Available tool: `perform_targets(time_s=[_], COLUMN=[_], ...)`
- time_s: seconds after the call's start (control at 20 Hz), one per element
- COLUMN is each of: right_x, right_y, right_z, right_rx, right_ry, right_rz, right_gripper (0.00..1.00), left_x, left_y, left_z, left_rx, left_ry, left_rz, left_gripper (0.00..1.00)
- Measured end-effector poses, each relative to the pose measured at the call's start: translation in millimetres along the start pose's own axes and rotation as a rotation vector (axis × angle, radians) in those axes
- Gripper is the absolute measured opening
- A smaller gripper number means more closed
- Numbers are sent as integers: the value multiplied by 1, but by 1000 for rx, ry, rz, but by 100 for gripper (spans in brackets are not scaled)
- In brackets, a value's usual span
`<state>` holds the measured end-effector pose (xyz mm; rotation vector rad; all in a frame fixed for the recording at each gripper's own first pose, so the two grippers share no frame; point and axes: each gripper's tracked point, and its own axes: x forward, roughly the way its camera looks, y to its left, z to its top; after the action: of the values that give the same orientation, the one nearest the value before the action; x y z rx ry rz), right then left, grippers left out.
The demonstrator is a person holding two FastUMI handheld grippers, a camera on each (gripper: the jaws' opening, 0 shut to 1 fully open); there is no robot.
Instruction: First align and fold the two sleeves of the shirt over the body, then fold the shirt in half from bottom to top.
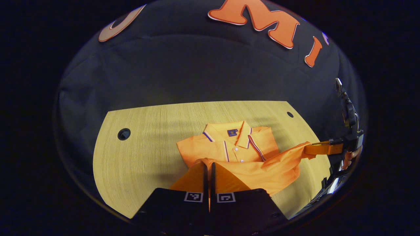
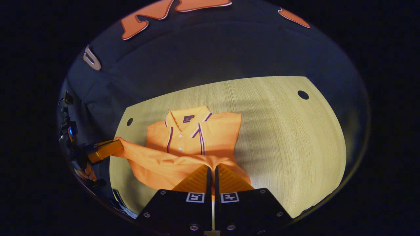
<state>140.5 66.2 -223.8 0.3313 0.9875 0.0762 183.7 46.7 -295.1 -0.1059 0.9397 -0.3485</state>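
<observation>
While both tools pinch hem point(image 1: 229, 165), shirt point(image 1: 229, 144) lies ahead on table point(image 1: 144, 157).

The left gripper point(image 1: 209, 165) sits at the bottom, its fingers closed together on the lifted hem of an orange shirt point(image 1: 236, 147). The shirt lies collar-up on a pale wooden desk point(image 1: 144, 154), its sleeves folded in. At far right, the right gripper point(image 1: 308, 149) pinches the hem's other corner, raised off the desk; a hand point(image 1: 351, 156) holds it.
</observation>
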Motion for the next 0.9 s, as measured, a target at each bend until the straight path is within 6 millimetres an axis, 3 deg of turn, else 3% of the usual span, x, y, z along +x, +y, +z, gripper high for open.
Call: perform_targets(time_s=[0.2,0.6,0.65,0.7,0.75,0.8,0.85,0.9], right_x=[28,69,70,66,62,59,54,49], right_y=[-2,-1,0,-1,-2,-4,-6,-7], right_z=[31,88,94,102,110,112,115,117], right_rx=[18,98,127,153,165,165,154,137], right_ry=[1,-64,-79,-96,-119,-141,-168,-194], right_rz=[-12,-26,-14,-15,-6,-11,-11,-19], right_gripper=[4,4,12,21,28,36,47,50], left_x=[31,60,59,57,52,49,41,30], left_y=[15,47,51,50,49,48,44,41], left_z=[22,52,56,62,70,75,83,87], left_rx=[41,66,67,62,63,58,53,52], left_ry=[-7,-58,-66,-80,-107,-139,-172,-193], left_rz=[31,161,178,182,192,190,187,184], left_gripper=[1,3,5,14,17,44,57,86])
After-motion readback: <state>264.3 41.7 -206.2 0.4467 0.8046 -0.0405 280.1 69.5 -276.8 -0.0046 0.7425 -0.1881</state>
